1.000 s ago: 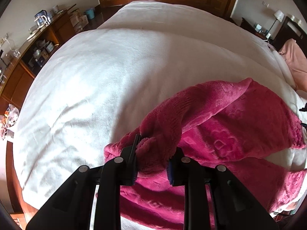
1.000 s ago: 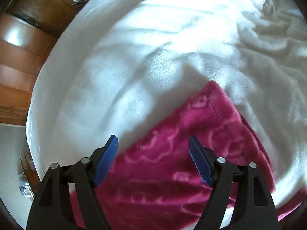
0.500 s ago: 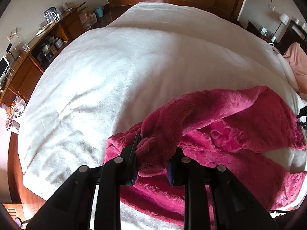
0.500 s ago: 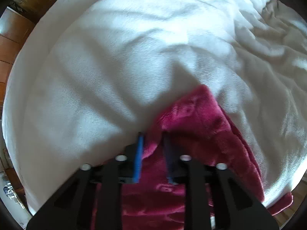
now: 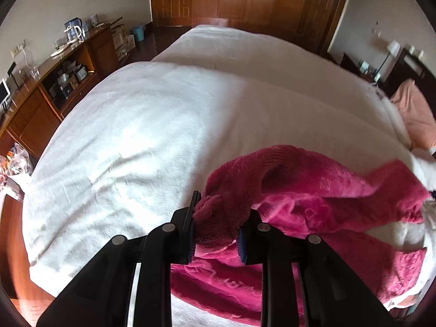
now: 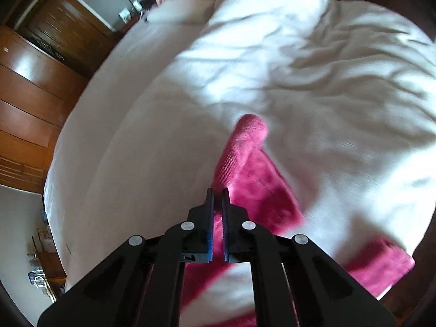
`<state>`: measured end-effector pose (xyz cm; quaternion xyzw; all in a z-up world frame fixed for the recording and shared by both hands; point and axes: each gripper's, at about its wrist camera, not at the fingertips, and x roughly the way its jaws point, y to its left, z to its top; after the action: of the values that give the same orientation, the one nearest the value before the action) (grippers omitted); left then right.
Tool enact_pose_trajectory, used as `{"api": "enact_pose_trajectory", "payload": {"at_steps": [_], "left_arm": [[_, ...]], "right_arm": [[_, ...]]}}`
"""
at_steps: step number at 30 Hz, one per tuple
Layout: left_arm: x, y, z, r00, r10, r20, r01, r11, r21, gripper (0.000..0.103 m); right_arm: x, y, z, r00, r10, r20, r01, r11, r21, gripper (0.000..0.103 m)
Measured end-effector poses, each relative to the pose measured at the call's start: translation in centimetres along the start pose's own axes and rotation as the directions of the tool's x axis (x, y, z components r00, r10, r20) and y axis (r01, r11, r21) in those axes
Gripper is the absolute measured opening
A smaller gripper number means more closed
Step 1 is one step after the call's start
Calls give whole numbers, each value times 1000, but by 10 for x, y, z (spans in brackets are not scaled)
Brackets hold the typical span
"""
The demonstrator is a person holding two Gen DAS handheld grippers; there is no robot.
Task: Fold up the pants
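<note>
Right gripper (image 6: 217,192): a second ago the jaws stood wide above the flat pants (image 6: 256,188); now they are pinched narrow on a thin edge of that pink fleece and have raised it off the bed (image 6: 169,125). Left gripper (image 5: 221,212): jaws unchanged, clamped on a thick bunched wad of the pants (image 5: 308,190), also raised. The fabric between my two grips hangs as a sagging band above the white blanket; the rest lies beneath it, near the bed's edge. Both views blurred, so I am moving. Judgement: both holds set, lift begun; carrying the raised end over the lying part comes next. The thin right grip may slip.
</note>
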<state>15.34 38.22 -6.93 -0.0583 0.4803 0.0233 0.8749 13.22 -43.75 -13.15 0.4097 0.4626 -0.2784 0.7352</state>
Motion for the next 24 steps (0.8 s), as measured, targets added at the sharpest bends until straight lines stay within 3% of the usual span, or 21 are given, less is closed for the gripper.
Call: {"api": "enact_pose_trajectory", "payload": {"at_steps": [5, 9, 15, 20, 24], "left_arm": [[-19, 34, -11, 999, -45, 27, 45, 999, -2, 23], [-31, 57, -28, 996, -85, 36, 86, 996, -14, 23], [-34, 74, -70, 995, -99, -24, 99, 994, 41, 23], [-18, 76, -106, 994, -52, -99, 65, 990, 129, 23], [-1, 75, -133, 988, -21, -156, 51, 980, 191, 23]], "right_arm": [[-67, -45, -48, 997, -11, 71, 10, 1000, 24, 5], [-93, -99, -89, 994, -56, 95, 51, 997, 54, 5], [-97, -162, -146, 990, -122, 68, 114, 987, 113, 4], [-85, -197, -186, 974, -219, 59, 213, 973, 86, 4], [-66, -217, -207, 949, -314, 42, 312, 949, 46, 4]]}}
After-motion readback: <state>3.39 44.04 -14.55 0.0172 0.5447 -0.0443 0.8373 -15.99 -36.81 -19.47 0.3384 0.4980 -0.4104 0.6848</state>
